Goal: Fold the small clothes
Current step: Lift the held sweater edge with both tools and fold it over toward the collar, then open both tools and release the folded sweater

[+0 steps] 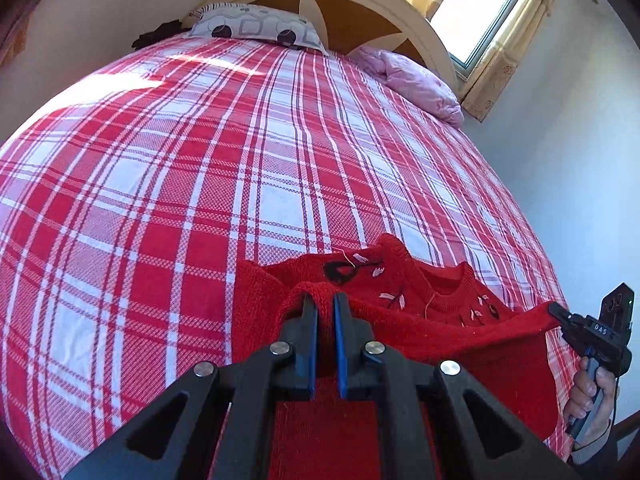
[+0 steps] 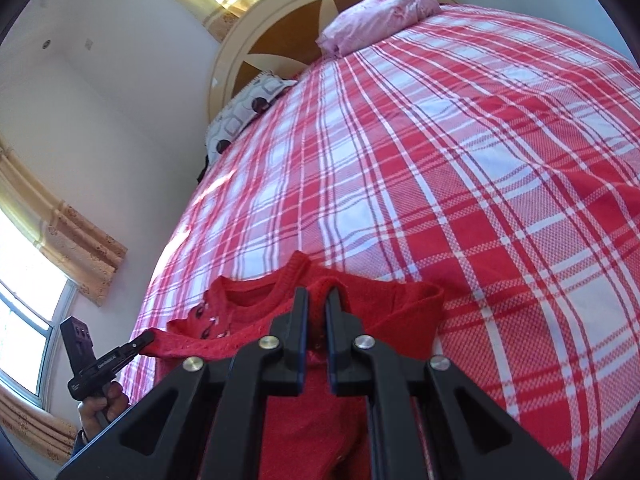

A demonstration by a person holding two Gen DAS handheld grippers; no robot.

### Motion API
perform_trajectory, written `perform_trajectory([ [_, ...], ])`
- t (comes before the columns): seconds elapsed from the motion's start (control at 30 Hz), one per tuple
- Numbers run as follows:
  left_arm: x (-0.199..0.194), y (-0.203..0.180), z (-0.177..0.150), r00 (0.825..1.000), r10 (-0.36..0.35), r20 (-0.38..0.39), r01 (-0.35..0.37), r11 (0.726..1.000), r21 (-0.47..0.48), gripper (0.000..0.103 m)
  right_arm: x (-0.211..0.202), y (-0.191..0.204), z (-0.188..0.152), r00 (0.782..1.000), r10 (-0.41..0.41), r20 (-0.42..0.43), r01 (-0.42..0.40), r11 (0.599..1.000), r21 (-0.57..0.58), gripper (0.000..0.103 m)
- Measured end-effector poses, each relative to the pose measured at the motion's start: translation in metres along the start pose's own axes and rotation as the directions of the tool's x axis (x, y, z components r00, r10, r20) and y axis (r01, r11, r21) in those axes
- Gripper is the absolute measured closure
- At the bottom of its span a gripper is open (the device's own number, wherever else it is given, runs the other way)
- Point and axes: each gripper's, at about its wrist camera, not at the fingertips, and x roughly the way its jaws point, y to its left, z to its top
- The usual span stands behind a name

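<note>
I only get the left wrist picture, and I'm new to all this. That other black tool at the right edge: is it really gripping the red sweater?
Observer: Yes. In the right wrist view the right gripper is shut on a bunched fold of the red sweater.
Operator: Is there any window besides the one by the headboard?
Observer: Yes, a second window shows at the left edge of the right wrist view, with its own patterned curtain.
Operator: Who holds my tool?
Observer: A hand grips its handle, below the left gripper, which pinches the sweater's edge.
</note>
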Motion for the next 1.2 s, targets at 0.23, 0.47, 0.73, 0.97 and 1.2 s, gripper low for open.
perform_trajectory([
  [0.23,0.027,0.014,0.018,0.999,-0.035,-0.029,0.032,0.995,-0.098,0.094,0.025,-0.023,0.013,0.999,-0.033,-0.013,0.034,0.997,0.066,0.09],
  [0.47,0.013,0.018,0.027,1.0,-0.012,0.013,0.014,0.994,-0.113,0.094,0.028,-0.029,0.03,0.998,-0.055,0.026,0.052,0.995,0.084,0.084],
  [0.73,-0.014,-0.012,-0.017,0.998,0.056,0.036,-0.06,0.989,0.132,0.093,0.021,0.027,-0.014,0.994,0.002,-0.111,-0.021,0.985,-0.173,0.059],
  [0.97,0.03,-0.014,-0.032,0.972,0.232,-0.042,-0.216,0.947,0.236,0.093,0.079,0.018,-0.013,0.949,-0.198,-0.244,0.161,0.974,-0.162,0.061],
  [1.2,-0.012,0.005,-0.046,0.978,0.208,-0.01,-0.204,0.968,0.148,0.093,0.058,0.013,-0.018,0.961,-0.2,-0.191,0.176,0.975,-0.138,0.058],
])
